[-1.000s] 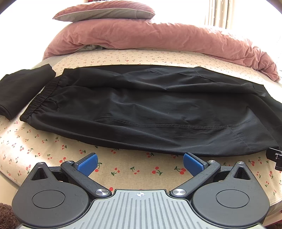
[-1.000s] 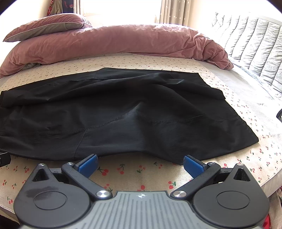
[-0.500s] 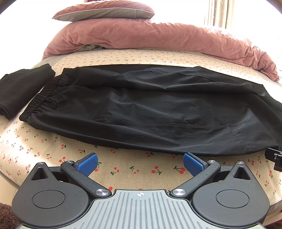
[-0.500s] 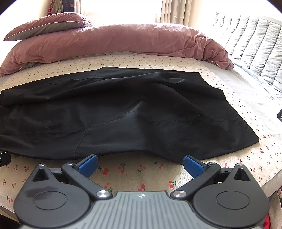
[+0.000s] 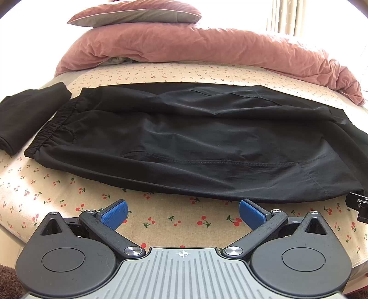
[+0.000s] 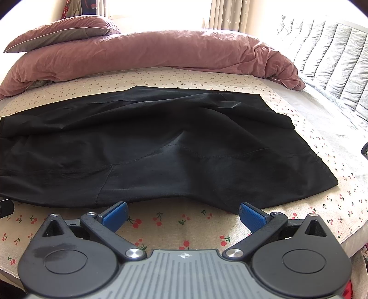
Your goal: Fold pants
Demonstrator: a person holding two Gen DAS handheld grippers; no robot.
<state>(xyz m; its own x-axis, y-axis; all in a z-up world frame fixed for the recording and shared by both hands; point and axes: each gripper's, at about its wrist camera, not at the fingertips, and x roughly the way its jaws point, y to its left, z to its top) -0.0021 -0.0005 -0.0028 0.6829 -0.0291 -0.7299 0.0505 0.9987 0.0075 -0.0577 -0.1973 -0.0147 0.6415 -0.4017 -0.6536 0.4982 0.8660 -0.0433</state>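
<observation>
Black pants [image 5: 195,142] lie flat across the bed, folded lengthwise, with the elastic waistband [image 5: 53,128] at the left and the leg ends [image 6: 310,165] at the right. My left gripper [image 5: 182,212] is open and empty, just short of the pants' near edge on the waist half. My right gripper [image 6: 182,212] is open and empty, just short of the near edge on the leg half. The right gripper's tip shows at the right edge of the left wrist view [image 5: 358,204].
The bed has a cherry-print sheet [image 5: 161,220]. A pink duvet [image 5: 207,48] and a pillow [image 5: 135,13] lie along the far side. A folded black garment [image 5: 25,112] lies left of the waistband. A grey quilted surface [image 6: 333,57] is at the far right.
Both grippers have edged slightly toward the pants; the view shifts a little. The pants have not moved and both grippers stay open.
</observation>
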